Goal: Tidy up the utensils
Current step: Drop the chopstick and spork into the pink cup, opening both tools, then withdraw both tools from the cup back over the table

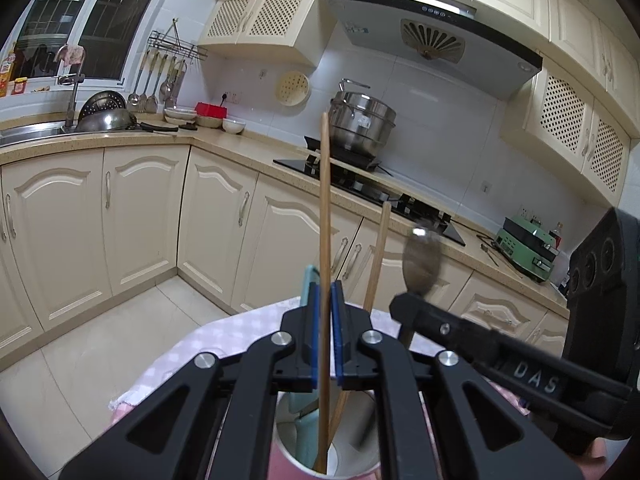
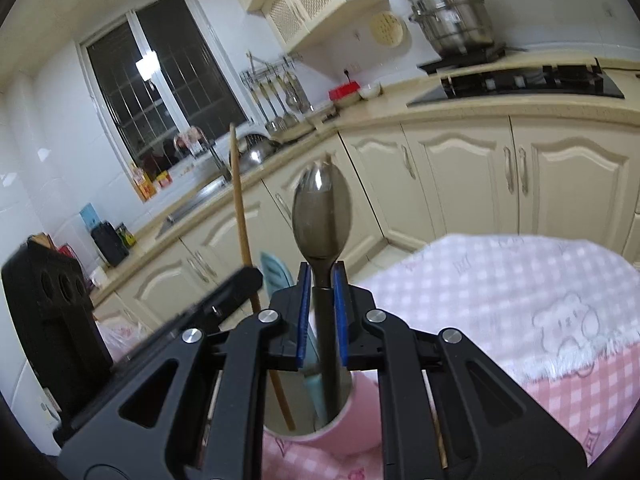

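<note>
My left gripper is shut on a wooden chopstick that stands upright with its lower end in a pink cup. A second chopstick and a light blue utensil also stand in the cup. My right gripper is shut on the dark handle of a metal spoon, bowl up, its handle reaching down into the cup. The right gripper shows in the left wrist view, close beside the left one. The spoon bowl shows there too.
The cup stands on a table with a pink and white checked cloth. Cream cabinets and a counter run behind, with a sink, a black hob and a steel pot.
</note>
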Action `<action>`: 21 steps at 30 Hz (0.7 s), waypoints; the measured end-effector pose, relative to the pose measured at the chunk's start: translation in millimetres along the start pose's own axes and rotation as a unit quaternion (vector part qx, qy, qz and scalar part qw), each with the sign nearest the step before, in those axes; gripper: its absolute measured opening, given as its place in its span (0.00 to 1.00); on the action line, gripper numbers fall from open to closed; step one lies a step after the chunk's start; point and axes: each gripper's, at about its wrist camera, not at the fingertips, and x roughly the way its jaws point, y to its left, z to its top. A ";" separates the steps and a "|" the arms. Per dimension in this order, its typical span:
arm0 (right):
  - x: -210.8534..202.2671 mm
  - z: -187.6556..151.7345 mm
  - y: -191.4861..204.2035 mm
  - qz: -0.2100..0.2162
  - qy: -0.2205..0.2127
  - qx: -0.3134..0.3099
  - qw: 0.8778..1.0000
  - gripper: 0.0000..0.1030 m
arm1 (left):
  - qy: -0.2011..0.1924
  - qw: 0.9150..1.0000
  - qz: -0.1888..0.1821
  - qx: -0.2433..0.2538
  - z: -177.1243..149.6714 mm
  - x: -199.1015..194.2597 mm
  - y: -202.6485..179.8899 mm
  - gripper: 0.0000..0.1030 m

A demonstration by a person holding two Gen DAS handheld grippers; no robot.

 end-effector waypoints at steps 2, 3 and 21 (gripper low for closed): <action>-5.9 -1.7 -3.4 -0.008 0.007 0.011 1.000 0.30 | 0.004 1.000 0.001 0.001 0.2 -1.7 -1.0 0.25; -10.3 -1.9 -4.2 -0.011 0.007 0.017 1.000 0.39 | 0.004 1.000 0.002 0.001 1.3 -4.3 -1.7 0.36; -105.9 43.9 17.7 -0.127 0.106 0.105 0.981 0.90 | 0.102 0.992 0.072 -0.003 77.6 -88.0 -14.9 0.91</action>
